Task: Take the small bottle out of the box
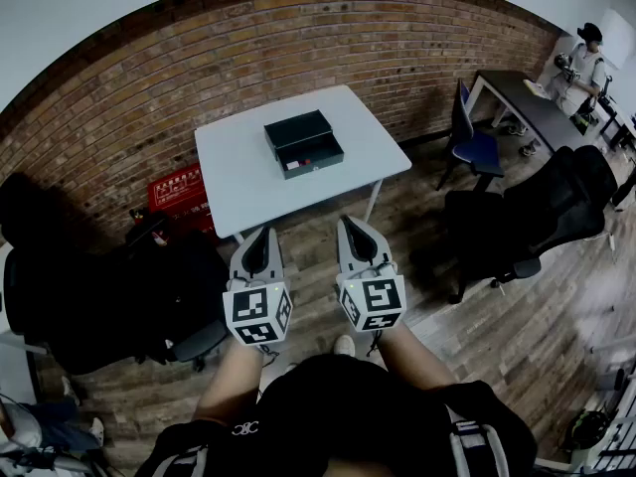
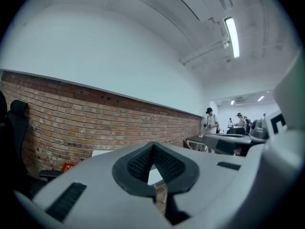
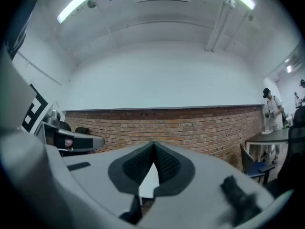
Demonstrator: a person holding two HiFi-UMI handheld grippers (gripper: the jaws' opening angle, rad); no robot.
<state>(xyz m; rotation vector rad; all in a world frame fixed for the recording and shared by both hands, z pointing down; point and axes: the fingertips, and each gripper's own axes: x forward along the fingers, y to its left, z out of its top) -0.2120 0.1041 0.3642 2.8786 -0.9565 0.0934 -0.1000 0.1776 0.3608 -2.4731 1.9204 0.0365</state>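
A black box [image 1: 303, 142] lies open on the white table [image 1: 238, 182], its lid beside it. Inside the tray a small light item with a red spot [image 1: 298, 162] shows; whether it is the bottle I cannot tell. Both grippers hover well short of the table, over the floor. My left gripper [image 1: 262, 238] is shut and empty, its tips touching in the left gripper view [image 2: 153, 147]. My right gripper [image 1: 354, 229] is likewise shut with nothing in it [image 3: 153, 146]. Both gripper views look over the jaws at the brick wall; only a sliver of table shows.
A brick wall [image 1: 298, 38] runs behind the table. Black office chairs stand at left [image 1: 109, 306] and right [image 1: 527, 217]. A red crate [image 1: 179, 189] sits under the table's left side. A blue chair [image 1: 475, 142], a dark desk [image 1: 527, 102] and a person [image 1: 586, 63] are at far right.
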